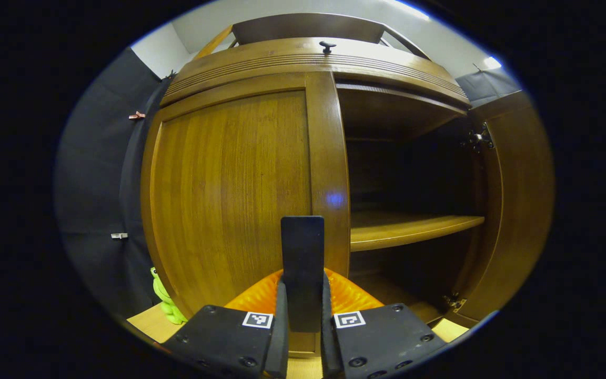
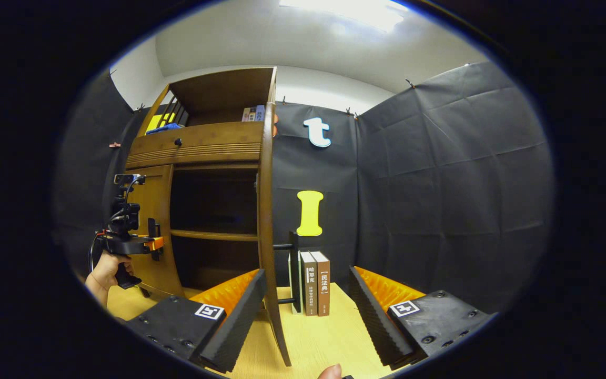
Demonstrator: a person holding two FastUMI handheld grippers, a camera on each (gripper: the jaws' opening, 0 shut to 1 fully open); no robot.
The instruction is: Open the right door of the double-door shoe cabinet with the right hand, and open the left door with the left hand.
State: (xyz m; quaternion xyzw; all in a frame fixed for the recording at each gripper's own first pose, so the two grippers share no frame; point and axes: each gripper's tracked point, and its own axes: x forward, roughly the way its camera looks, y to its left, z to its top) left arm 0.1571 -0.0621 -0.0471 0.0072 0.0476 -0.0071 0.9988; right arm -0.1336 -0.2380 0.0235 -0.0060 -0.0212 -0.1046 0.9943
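In the left gripper view, your left gripper (image 1: 303,337) sits at the bottom middle of the frame, and its fingers (image 1: 281,316) are squeezed tight on the dark flat handle (image 1: 302,263) of the left door (image 1: 229,195). That door fills the middle and left of the frame and looks shut. To its right the shoe cabinet (image 1: 313,58) is open and dark inside, with a wooden shelf (image 1: 408,229) across it. The right door (image 1: 518,200) stands swung out at the far right of the frame. A small green toy (image 1: 165,300) peeks out at the lower left, beside the cabinet. In the right gripper view, your right gripper (image 2: 305,321) is at the bottom, and its fingers (image 2: 371,310) are spread wide apart with nothing between them. The right door's edge (image 2: 267,221) stands just in front of them, running from top to bottom near the middle of the frame. Behind it, some books (image 2: 313,281) stand upright on the yellow bench (image 2: 324,337). At the left of the frame you can see your hand (image 2: 105,271) holding the left gripper against the left door.
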